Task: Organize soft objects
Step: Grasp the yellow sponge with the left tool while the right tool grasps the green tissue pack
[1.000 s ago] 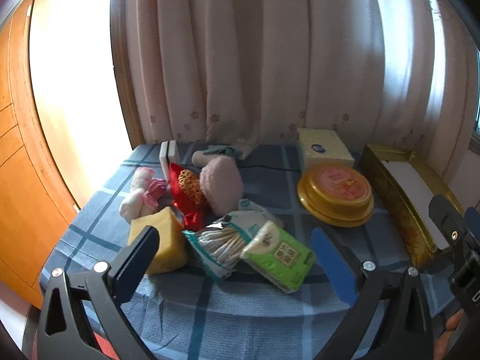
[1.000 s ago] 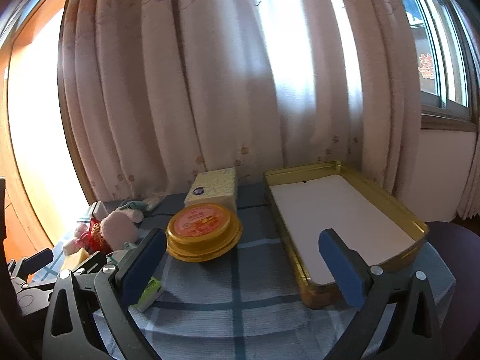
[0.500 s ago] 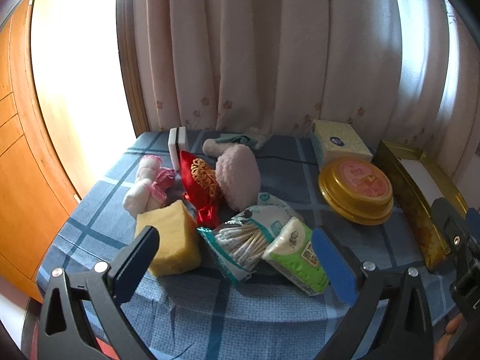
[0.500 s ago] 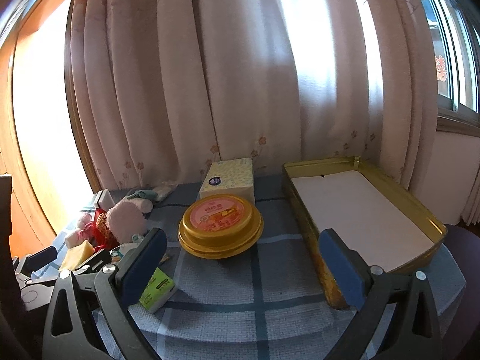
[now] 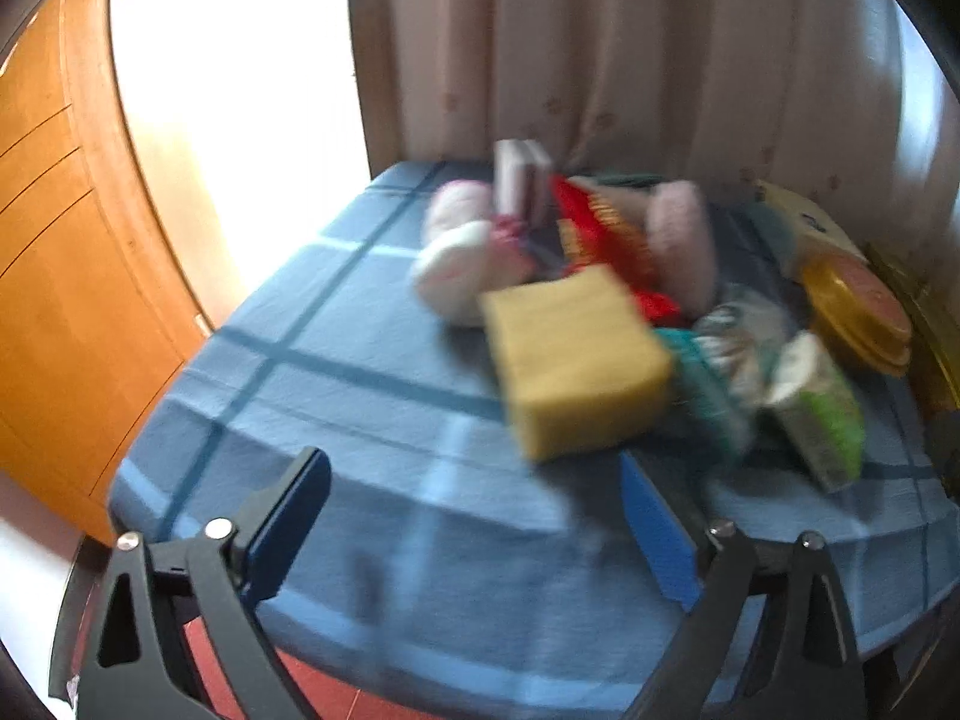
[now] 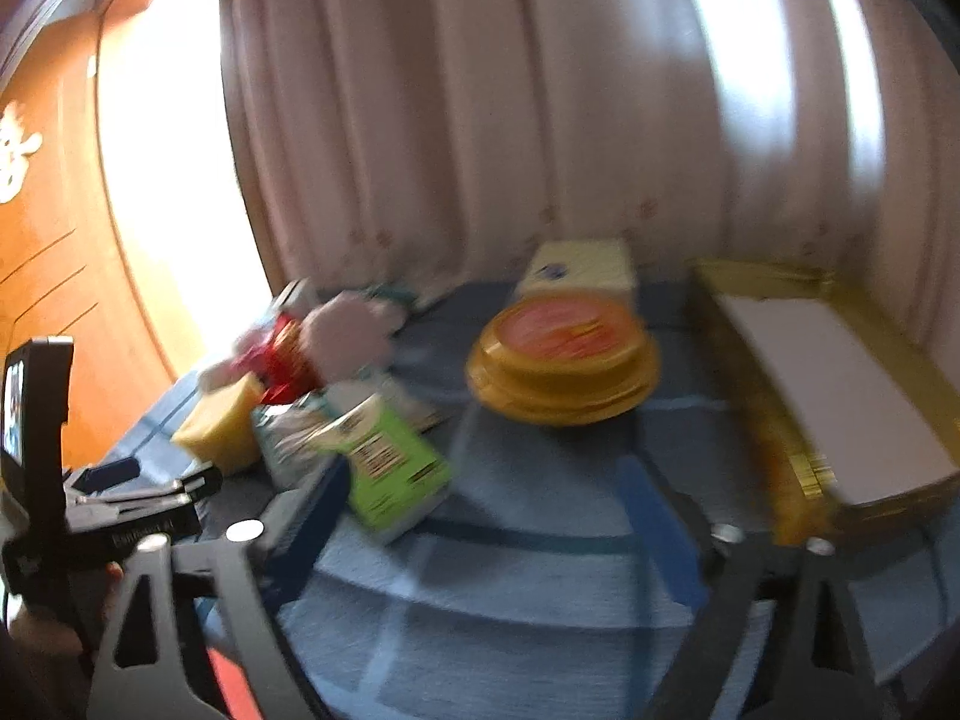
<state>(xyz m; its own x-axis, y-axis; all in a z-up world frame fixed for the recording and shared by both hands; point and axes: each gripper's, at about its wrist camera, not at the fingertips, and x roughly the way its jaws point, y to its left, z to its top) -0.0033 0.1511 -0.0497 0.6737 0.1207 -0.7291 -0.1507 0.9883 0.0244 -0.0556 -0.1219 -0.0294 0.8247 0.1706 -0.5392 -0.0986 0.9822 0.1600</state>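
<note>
The soft things lie in a blurred pile on the blue checked tablecloth (image 5: 336, 372). They are a yellow sponge (image 5: 576, 360), a white and pink plush toy (image 5: 462, 258), a red pouch (image 5: 600, 234), a pink fluffy piece (image 5: 678, 240), a bag of cotton swabs (image 5: 720, 360) and a green tissue pack (image 5: 822, 420). My left gripper (image 5: 474, 498) hovers just short of the sponge. Its jaws are closing with nothing between them. My right gripper (image 6: 486, 492) hangs beside the green tissue pack (image 6: 384, 462), its jaws closing on nothing.
A round gold tin (image 6: 564, 354) sits mid-table with a pale yellow box (image 6: 582, 264) behind it. A long gold tray (image 6: 840, 390) with a white lining lies at the right. Curtains hang behind the table and a wooden wall stands at the left. The other gripper (image 6: 120, 480) shows at the left.
Both views have swung left and dropped closer to the table. The sponge now looms large before the left gripper. The tissue pack is nearer the right gripper. Both pairs of jaws look slightly narrower.
</note>
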